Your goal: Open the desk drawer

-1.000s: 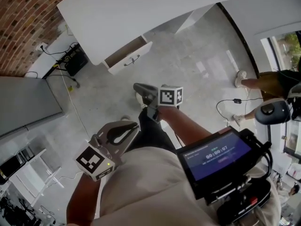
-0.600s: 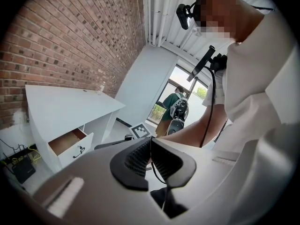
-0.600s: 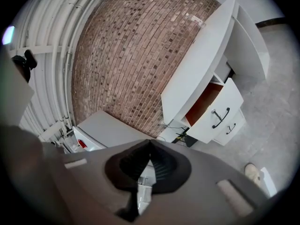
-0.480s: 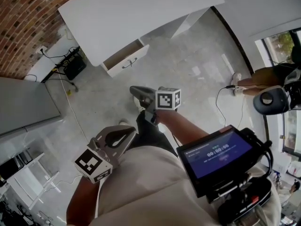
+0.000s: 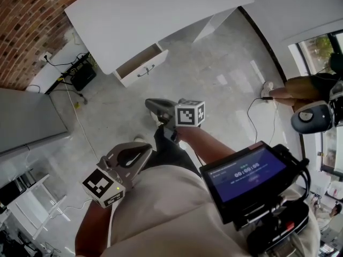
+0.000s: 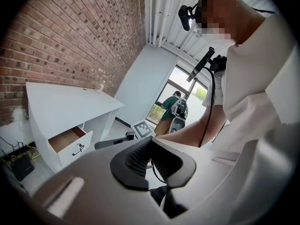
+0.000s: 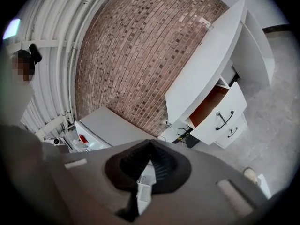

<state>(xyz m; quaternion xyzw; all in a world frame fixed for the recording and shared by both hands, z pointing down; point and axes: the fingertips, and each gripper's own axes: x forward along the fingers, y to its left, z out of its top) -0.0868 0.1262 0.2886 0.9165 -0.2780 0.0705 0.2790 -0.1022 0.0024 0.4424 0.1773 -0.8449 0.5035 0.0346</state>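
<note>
With the top drawer already standing out of the white desk, well away, my left gripper and right gripper sit pressed together, empty, so I'd leave its handle alone.

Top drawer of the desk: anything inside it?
The top drawer stands partly open; only bare brown interior shows, no contents visible. Its rear part is covered by the desk top, so unknown there.

desk 1 | drawers 2 | drawer handles 2 | grippers 2
</note>
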